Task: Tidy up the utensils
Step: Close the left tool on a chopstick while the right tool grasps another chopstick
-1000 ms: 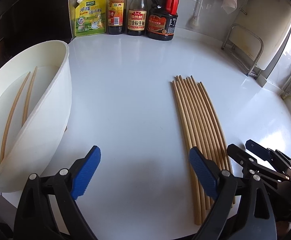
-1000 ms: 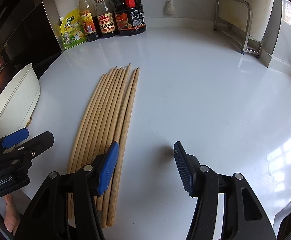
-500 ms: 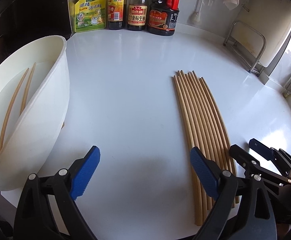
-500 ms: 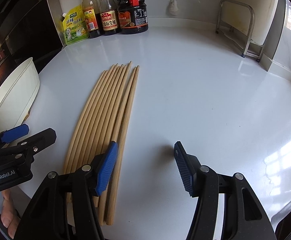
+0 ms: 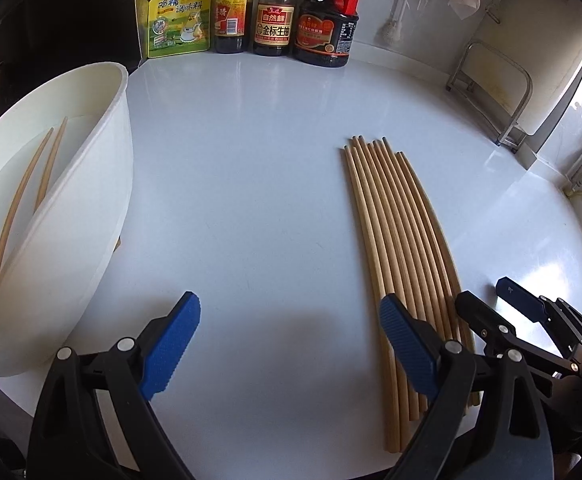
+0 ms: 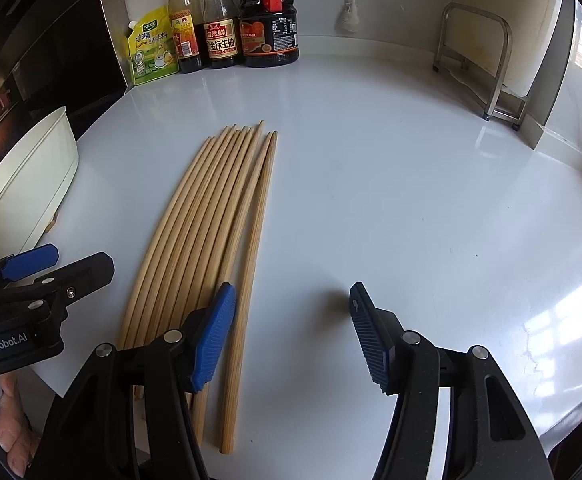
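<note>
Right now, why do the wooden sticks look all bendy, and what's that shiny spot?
Left wrist view: the fisheye lens bows the straight wooden chopsticks. Right wrist view: same curving, and window light glares off the glossy white countertop.

The left tool [image 6: 31, 264] carries white lettering, "GenRobot.AI", on its black body. One sauce bottle [image 5: 273, 8] has a label reading "金标生抽" (the same label shows in the right view). The yellow pouch [image 5: 179, 16] reads "鸡精调味料"; other labels are too small to read.

Wooden chopsticks [image 5: 401, 256] lie side by side; perhaps two [image 5: 31, 184] inside white bin [image 5: 91, 216].
</note>
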`<state>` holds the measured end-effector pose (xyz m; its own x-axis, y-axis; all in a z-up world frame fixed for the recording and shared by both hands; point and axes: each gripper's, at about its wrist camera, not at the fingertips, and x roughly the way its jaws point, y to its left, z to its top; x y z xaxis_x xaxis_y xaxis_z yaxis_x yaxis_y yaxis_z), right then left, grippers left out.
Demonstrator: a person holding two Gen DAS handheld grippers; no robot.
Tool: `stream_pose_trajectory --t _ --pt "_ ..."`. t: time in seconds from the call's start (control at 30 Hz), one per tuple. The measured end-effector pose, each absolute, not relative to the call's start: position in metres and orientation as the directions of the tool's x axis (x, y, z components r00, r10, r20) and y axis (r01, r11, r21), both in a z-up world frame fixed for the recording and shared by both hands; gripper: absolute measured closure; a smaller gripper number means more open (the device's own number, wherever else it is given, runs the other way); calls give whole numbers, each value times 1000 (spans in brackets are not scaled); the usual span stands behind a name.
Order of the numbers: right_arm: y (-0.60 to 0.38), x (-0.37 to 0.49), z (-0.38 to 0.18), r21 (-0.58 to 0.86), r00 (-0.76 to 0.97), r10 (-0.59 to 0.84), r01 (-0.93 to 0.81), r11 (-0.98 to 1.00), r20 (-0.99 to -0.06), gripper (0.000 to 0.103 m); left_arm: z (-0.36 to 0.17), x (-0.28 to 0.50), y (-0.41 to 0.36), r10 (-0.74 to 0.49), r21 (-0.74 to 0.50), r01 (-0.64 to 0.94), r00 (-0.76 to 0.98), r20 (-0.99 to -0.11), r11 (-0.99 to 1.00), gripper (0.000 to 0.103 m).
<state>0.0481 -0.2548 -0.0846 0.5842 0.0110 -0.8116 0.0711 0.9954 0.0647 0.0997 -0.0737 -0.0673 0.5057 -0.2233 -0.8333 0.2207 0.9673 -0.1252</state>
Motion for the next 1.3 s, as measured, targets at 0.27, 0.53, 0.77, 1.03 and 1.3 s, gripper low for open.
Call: stream_pose_trajectory --t 0.27,0.53,0.77,1.03,1.3 --pt "-267 47 -85 47 586 -25 107 993 -810 46 -71 99 -82 -216 -112 230 499 -839 967 13" --pt "-282 43 -84 66 594 -33 144 987 -804 46 -72 96 -94 -209 -89 253 501 -840 963 13" --pt "-278 41 -78 71 624 -18 117 991 -781 46 -77 100 -95 -186 -73 237 503 -844 969 13" --pt "-280 42 -80 70 620 -22 124 990 -784 46 -81 103 -97 -119 -15 201 514 -849 979 13" --pt "-278 48 -80 42 606 -37 117 992 -795 46 -81 113 -100 -93 18 204 519 -850 979 13"
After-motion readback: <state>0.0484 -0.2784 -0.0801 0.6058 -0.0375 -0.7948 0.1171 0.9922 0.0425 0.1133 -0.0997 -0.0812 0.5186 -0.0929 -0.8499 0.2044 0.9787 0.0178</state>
